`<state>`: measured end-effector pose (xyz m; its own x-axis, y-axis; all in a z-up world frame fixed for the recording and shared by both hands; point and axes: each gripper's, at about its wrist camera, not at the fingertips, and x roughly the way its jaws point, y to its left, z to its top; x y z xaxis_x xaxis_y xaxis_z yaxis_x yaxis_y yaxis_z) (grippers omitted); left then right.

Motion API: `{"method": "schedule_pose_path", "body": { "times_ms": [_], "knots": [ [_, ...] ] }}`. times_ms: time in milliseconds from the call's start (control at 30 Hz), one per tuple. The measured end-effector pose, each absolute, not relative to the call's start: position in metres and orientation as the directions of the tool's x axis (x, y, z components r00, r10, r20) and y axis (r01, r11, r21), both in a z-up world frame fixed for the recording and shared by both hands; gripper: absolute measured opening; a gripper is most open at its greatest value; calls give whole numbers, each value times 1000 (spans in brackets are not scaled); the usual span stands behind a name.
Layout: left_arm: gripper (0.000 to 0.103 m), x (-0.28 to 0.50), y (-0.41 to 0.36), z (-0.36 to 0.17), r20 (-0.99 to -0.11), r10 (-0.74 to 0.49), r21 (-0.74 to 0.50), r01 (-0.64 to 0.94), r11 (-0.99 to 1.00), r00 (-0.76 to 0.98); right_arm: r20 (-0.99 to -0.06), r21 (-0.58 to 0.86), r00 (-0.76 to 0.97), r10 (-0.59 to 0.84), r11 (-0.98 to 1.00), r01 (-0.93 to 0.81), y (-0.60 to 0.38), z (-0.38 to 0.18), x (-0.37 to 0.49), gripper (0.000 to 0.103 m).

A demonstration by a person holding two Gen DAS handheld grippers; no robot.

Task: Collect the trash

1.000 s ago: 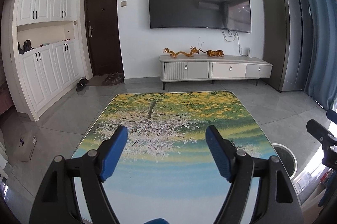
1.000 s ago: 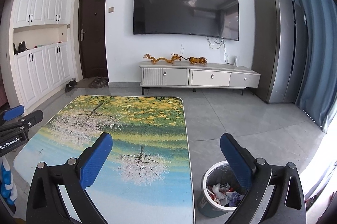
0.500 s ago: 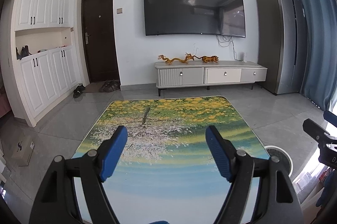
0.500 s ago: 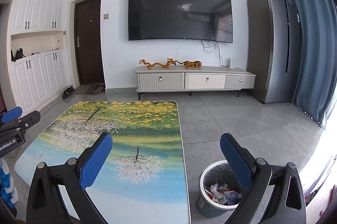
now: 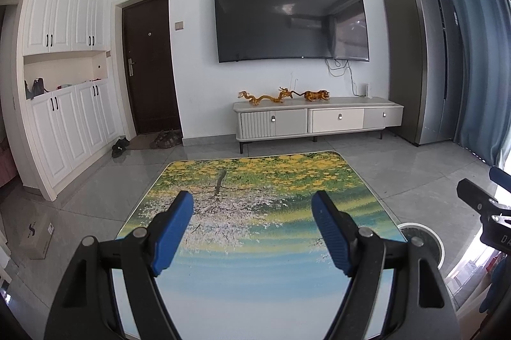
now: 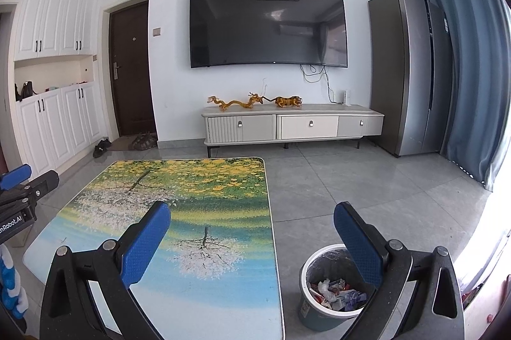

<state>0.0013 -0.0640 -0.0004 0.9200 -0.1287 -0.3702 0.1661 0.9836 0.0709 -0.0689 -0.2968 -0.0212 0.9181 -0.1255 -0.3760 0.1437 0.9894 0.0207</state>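
The left gripper has its blue fingers spread wide with nothing between them, held above the worktop, whose top carries a printed scene of trees and water. The right gripper is likewise spread wide and grips nothing; one finger hangs over the worktop's right part, the other over the trash bin. The bin stands on the grey tiled floor just beside the worktop's right edge, and crumpled wrappers lie inside it. In the left wrist view only the bin's rim shows past the worktop's right edge. Beyond stand a low TV cabinet, a wall-mounted television and a dark door.
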Motion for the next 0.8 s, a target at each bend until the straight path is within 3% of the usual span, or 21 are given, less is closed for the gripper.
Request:
{"method": "schedule_pose_path", "body": {
  "times_ms": [800],
  "knots": [
    [76, -3, -64, -3, -381, -132, 69, 170, 983, 915, -375, 29, 916, -141, 986, 163, -304, -22, -74, 103]
  ]
}}
